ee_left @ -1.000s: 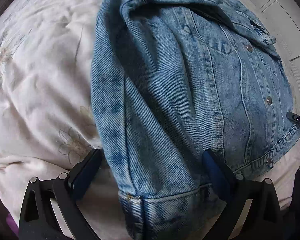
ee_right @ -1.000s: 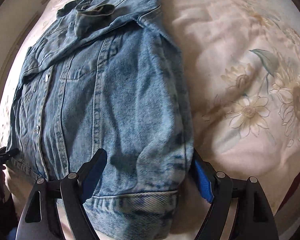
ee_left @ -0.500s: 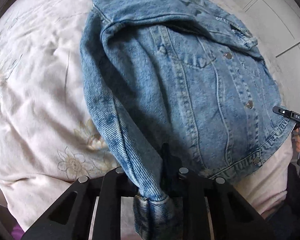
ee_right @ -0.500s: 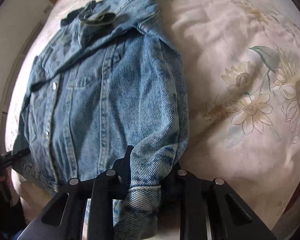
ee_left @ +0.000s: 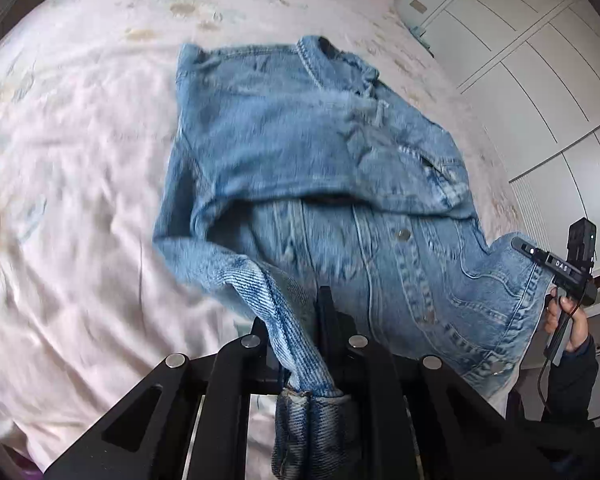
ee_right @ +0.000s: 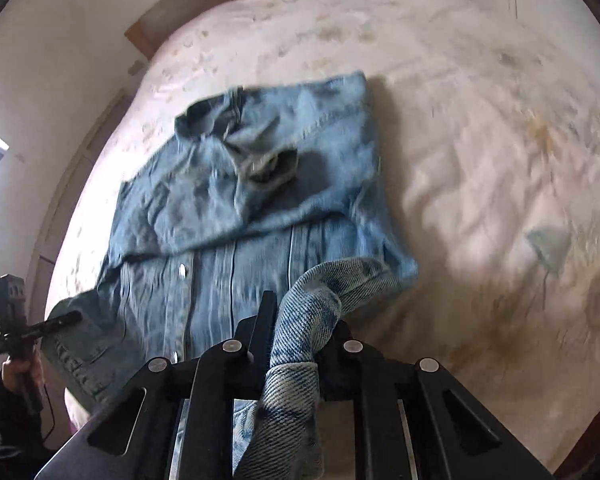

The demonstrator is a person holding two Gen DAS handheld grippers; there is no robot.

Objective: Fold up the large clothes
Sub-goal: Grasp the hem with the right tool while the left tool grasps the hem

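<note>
The denim jacket [ee_left: 340, 208] lies on the bed [ee_left: 80, 220], front side up, collar far from me. My left gripper [ee_left: 300, 344] has its jaws pressed together on one sleeve cuff [ee_left: 312, 400], raised off the cover. My right gripper [ee_right: 300, 344] holds the other cuff [ee_right: 292, 384] the same way. The far part is blurred, so I think one flap is folded across the chest.

— What do we hold on the right?
— Our right gripper [ee_right: 296, 344] pinches the hem of the denim jacket [ee_right: 260, 208], lifting it off the floral bedspread [ee_right: 480, 140].
— And the left gripper [ee_right: 28, 332]?
— At the jacket's far corner.
</note>
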